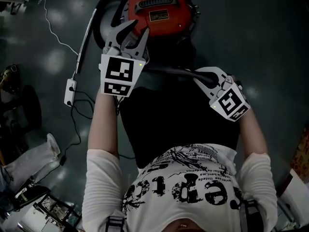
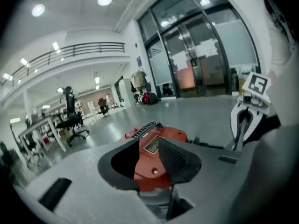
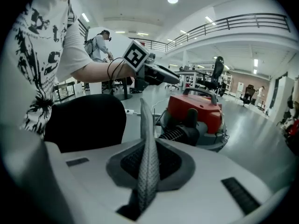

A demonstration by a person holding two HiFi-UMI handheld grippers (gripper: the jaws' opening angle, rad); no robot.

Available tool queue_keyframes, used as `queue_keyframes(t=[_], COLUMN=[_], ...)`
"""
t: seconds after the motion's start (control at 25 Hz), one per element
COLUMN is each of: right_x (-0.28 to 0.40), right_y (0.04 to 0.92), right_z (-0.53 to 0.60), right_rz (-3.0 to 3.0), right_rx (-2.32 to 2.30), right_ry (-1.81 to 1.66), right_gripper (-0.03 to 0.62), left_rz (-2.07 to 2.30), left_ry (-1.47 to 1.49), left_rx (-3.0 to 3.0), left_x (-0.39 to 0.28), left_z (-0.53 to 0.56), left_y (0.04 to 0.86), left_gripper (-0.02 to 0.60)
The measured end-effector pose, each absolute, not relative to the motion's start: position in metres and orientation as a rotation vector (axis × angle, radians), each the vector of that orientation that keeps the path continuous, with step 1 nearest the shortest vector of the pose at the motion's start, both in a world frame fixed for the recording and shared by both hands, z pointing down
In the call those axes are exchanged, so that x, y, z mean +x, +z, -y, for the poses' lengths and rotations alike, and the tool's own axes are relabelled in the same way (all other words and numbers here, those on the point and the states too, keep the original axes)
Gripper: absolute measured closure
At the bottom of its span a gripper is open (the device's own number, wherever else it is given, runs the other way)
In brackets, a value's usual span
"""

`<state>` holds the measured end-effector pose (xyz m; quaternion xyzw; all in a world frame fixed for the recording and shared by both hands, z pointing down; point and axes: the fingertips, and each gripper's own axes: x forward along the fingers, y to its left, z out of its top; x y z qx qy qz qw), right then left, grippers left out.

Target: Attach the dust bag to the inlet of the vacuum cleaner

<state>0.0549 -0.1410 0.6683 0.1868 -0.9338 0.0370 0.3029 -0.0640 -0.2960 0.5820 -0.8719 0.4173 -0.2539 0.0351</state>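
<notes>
At twelve o'clock, the vacuum cleaner (image 1: 157, 8) is seen beyond the left gripper (image 1: 130, 33), which is spread and empty. A grey edge of the dust bag (image 1: 178, 120) is pinched by the right gripper (image 1: 200, 77).

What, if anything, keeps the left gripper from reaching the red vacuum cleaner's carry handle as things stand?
Probably nothing, so yes, it looks reachable. The left gripper, jaws apart, sits right by the red vacuum cleaner, and its view shows the carry handle ahead, unobstructed.

Head camera looks steeply down on left tongs (image 1: 129, 33) and right tongs (image 1: 199, 76); their cameras face ahead, sharing the vacuum cleaner (image 1: 157, 8).
</notes>
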Motion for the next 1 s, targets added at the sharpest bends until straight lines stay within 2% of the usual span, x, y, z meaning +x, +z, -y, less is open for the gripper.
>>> queue_keyframes(t=[0.08, 0.2, 0.48, 1.0], right_x=[0.055, 0.057, 0.052, 0.065], right_y=[0.668, 0.670, 0.680, 0.689], right_z=[0.143, 0.148, 0.159, 0.181], right_rz=[2.480, 2.477, 2.466, 2.422], right_rx=[0.478, 0.472, 0.444, 0.603], right_ry=[0.103, 0.098, 0.093, 0.083], right_gripper=[0.569, 0.569, 0.569, 0.568], left_rz=[-1.208, -1.121, -0.835, -0.762], left_ry=[-0.879, -0.999, -1.280, -1.184], left_rx=[-2.553, -2.447, -2.374, -2.341], left_x=[-0.063, -0.061, -0.051, -0.037], left_z=[0.315, 0.351, 0.390, 0.396], left_y=[0.583, 0.593, 0.633, 0.633], left_gripper=[0.447, 0.430, 0.419, 0.446])
